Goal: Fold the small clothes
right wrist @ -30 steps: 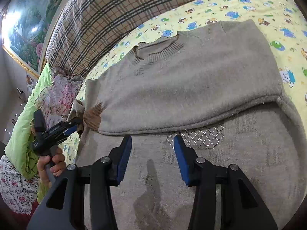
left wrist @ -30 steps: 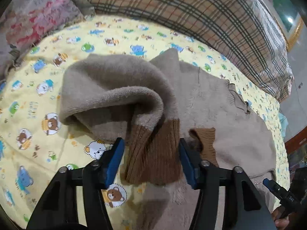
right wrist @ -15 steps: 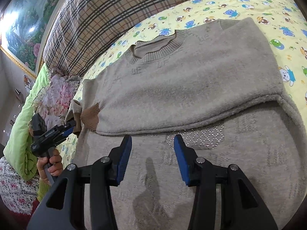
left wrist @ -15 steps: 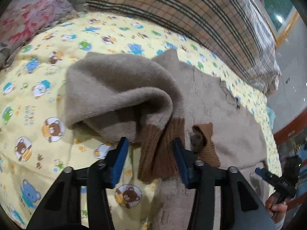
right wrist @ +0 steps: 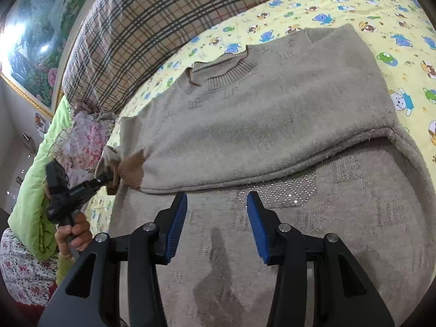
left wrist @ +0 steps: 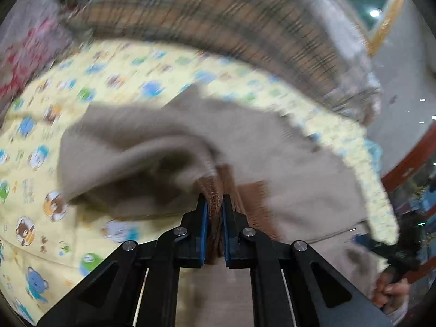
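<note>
Your left tongs (left wrist: 215, 212) pinched the brown cuff (left wrist: 214, 193); right tongs (right wrist: 217, 218) gaped empty over the sweater (right wrist: 272, 125); lifting fast risked slipping.

a bed (right wrist: 340, 5) with a yellow cartoon-bear sheet carries a beige sweater (right wrist: 272, 114) and a plaid blanket (right wrist: 152, 27)

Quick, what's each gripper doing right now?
Left gripper: shut on the brown cuff.
Right gripper: open, holding nothing, above the sweater.
</note>
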`<state>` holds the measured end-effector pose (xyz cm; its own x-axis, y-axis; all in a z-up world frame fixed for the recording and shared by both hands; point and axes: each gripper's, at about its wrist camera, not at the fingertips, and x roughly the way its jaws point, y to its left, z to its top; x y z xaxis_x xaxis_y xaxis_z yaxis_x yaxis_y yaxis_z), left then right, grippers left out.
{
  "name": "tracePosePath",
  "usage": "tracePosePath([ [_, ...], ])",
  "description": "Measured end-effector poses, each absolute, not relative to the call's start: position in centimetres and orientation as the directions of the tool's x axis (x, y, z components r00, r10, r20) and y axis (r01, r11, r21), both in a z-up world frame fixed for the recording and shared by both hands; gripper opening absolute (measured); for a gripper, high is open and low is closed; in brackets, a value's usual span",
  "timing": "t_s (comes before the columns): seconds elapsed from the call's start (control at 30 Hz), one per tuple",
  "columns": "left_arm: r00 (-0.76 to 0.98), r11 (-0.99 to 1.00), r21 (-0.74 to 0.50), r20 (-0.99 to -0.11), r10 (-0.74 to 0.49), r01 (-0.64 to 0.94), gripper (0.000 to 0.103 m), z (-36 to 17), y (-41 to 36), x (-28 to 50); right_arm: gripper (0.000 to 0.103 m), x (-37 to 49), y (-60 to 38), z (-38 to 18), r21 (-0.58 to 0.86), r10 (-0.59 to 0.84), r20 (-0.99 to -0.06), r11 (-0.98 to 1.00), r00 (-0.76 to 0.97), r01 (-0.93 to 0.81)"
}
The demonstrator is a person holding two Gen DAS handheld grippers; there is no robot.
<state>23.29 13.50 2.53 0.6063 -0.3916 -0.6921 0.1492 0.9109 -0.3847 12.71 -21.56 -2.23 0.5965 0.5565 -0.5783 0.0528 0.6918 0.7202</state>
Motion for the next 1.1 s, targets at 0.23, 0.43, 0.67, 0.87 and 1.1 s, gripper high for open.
tracePosePath([
  [0.23,0.633,0.835,-0.431,-0.55,-0.545,0.343,0.007,9.3,4.1,22.7,0.047,11.6,-22.9,-1.2,0.745,0.551,-0.53,0.666,0.644,0.042],
  [0.43,0.52,0.777,-0.452,-0.578,-0.629,0.437,0.007,6.8,-6.9,24.2,0.047,9.6,-27.3,-1.0,0.739,0.463,-0.529,0.663,0.711,0.118],
  [0.67,0.412,0.799,-0.432,-0.694,-0.591,0.418,0.01,-0.5,-13.3,25.9,0.047,7.6,-31.4,-1.5,0.731,0.4,-0.553,0.654,0.731,0.195],
  [0.87,0.36,0.792,-0.451,-0.718,-0.596,0.412,0.032,-1.3,-11.1,24.4,0.047,8.7,-30.8,-1.5,0.73,0.41,-0.558,0.656,0.722,0.192],
  [1.1,0.469,0.862,-0.383,-0.726,-0.503,0.331,0.056,0.6,-1.3,20.5,0.047,12.1,-26.1,-0.7,0.691,0.468,-0.571,0.717,0.674,0.088],
])
